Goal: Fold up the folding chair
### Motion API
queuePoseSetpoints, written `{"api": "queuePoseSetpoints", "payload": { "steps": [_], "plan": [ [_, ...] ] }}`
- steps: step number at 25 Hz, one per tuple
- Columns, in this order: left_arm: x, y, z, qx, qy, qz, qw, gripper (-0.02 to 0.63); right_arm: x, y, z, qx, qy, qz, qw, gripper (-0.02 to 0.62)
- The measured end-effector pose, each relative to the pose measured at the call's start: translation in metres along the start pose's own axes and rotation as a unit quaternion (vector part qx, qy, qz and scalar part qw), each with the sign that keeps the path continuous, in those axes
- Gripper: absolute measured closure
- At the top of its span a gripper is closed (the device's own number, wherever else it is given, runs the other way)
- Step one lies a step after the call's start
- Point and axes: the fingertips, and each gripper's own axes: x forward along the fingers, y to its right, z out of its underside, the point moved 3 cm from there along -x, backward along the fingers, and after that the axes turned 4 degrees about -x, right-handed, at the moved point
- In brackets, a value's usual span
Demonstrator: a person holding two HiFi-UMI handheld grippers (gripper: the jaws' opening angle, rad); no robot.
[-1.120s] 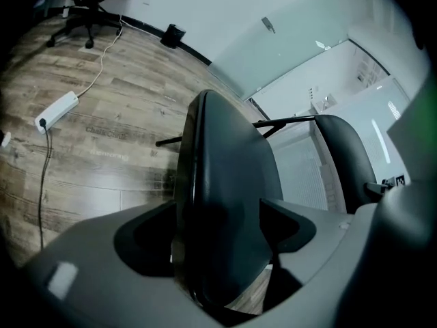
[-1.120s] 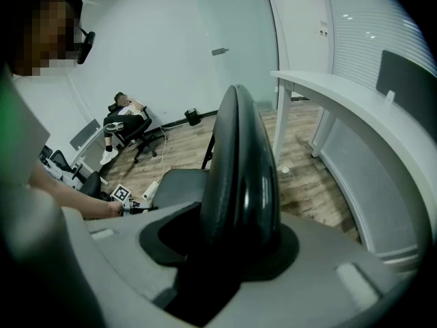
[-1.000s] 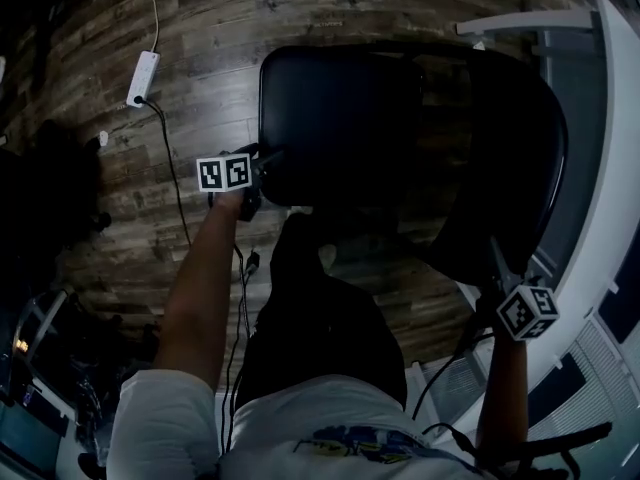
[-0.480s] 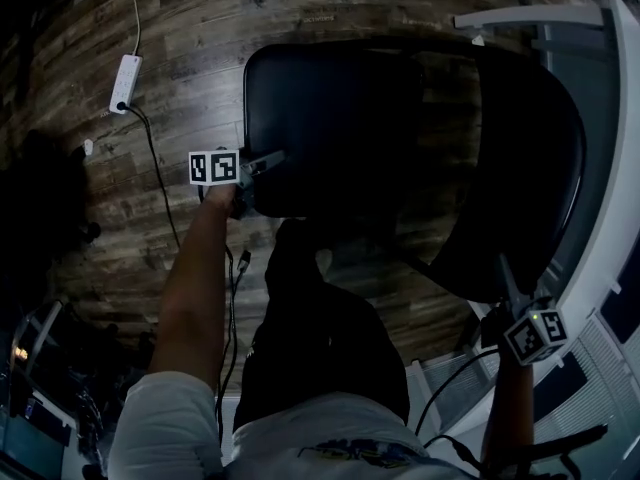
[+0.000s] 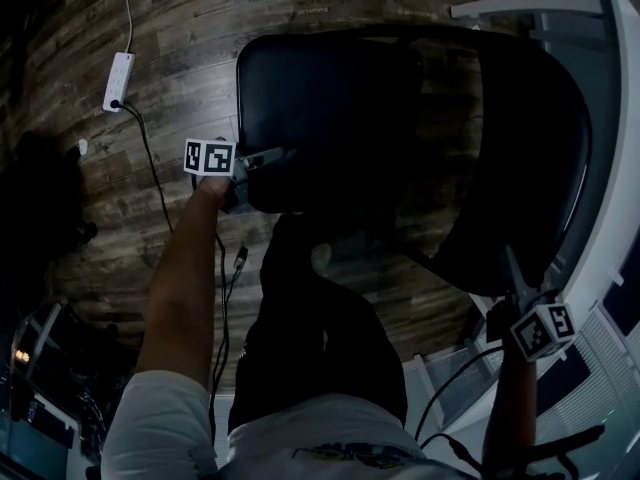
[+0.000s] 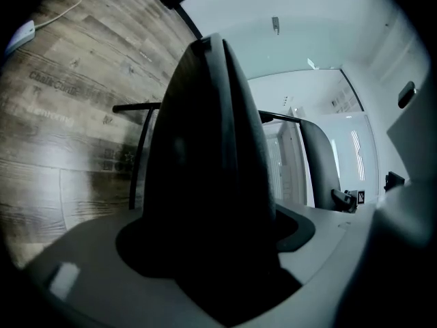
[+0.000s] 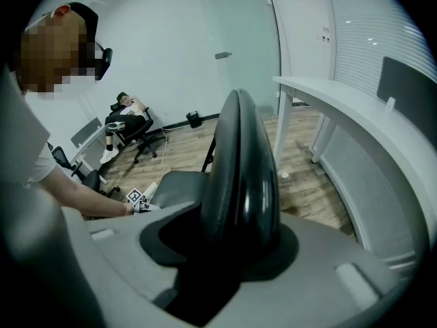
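The chair (image 5: 420, 218) stands open on the floor (image 5: 190, 48). The left gripper (image 5: 262, 158) has jaws just closing, clamped on the seat (image 5: 320, 108) edge. The right gripper (image 5: 512, 286) has jaws gripping the backrest (image 5: 530, 158) rim.

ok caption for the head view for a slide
Left gripper, jaws just closing, clamps the seat; right gripper clamps the backrest.
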Motion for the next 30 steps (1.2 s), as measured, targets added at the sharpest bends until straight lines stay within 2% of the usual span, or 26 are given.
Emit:
{"api": "queuePoseSetpoints", "payload": {
  "steps": [4, 15, 30],
  "plan": [
    [-0.002, 0.020, 0.001, 0.002, -0.004, 0.010, 0.9999, 0.265, -0.013, -0.011, -0.008, -0.002, 0.015, 0.004, 1.000, 0.443],
    [0.004, 0.106, 0.011, 0.000, -0.016, 0.001, 0.9999, 0.364, -0.052, -0.036, -0.036, -0.015, 0.028, 0.019, 0.999, 0.494],
    [0.020, 0.204, 0.011, 0.018, -0.018, 0.009, 0.9996, 0.440, -0.084, -0.047, -0.064, -0.037, 0.063, 0.017, 0.997, 0.528]
  ]
}}
